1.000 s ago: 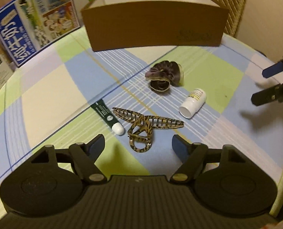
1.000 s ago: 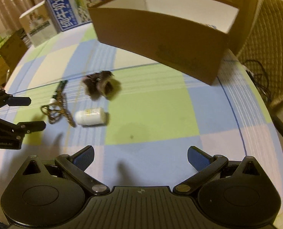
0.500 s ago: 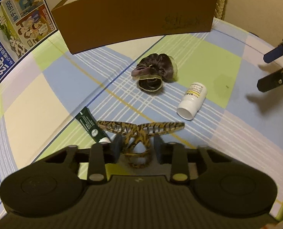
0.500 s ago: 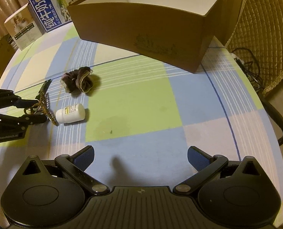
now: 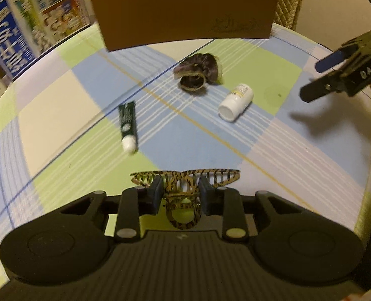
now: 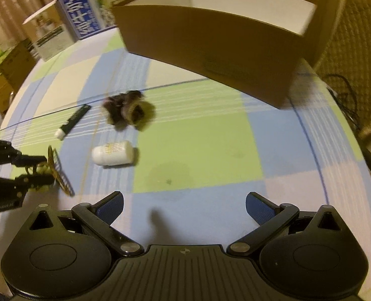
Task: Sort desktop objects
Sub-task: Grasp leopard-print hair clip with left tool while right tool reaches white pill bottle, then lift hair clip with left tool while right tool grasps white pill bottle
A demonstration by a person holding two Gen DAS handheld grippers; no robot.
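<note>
With the left gripper (image 5: 179, 192) clamped narrowly on the tortoiseshell hair claw clip (image 5: 185, 179), the pick-up step is judged done. The clip is carried clear of the checked tablecloth (image 5: 60, 105); next it must be taken to the cardboard box (image 5: 185, 15) and released over the opening. The right gripper (image 6: 184, 204) is held wide apart, empty. A second earlier the clip lay beside the green tube (image 5: 128, 125), the left jaws spread. The scrunchie (image 5: 198, 74) and pill bottle (image 5: 235, 102) lie unmoved.

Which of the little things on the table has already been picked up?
The tiger-striped hair claw, pinched between the left gripper's fingers. The green tube, scrunchie and white bottle lie untouched.
</note>
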